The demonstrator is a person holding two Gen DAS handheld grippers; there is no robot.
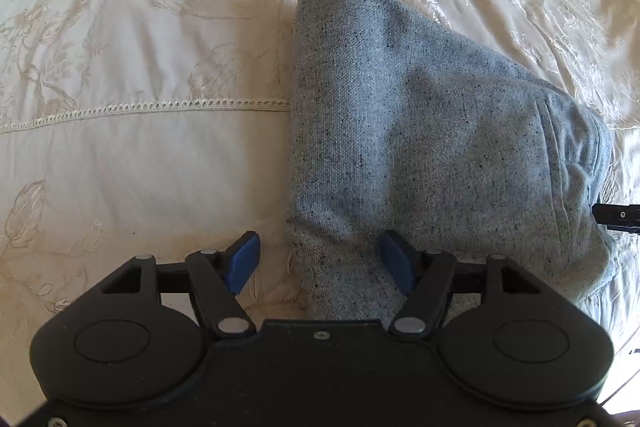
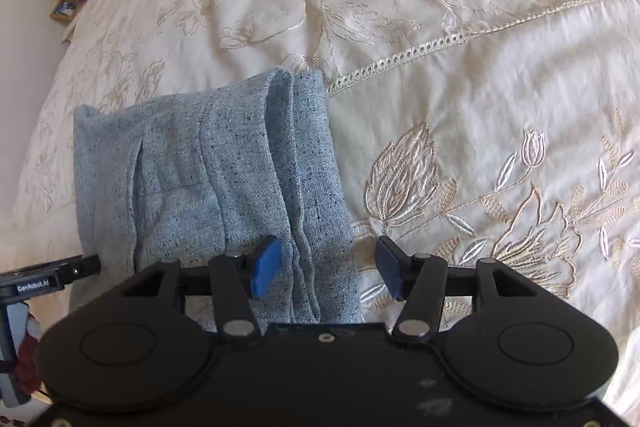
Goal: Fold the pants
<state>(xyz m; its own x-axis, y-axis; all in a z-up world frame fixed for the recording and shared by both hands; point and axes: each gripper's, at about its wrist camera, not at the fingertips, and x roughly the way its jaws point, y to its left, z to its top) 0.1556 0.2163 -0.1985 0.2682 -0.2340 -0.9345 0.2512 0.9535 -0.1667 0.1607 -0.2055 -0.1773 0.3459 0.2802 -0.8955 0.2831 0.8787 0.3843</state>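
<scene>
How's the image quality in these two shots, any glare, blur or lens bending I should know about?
Left wrist view: fisheye bends the cream embroidered bedspread, sunlight glares on its upper right, and the speckled grey-blue folded pants are sharp. Right wrist view: the same curving, slight smear on the bedspread at right, and the pants are clear.

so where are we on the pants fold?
Done: the grey pants lie in a compact layered bundle on the embroidered bedspread. In hand: nothing, left claw and right claw both stand open over its near corners. Left: maybe tidying edges.
</scene>
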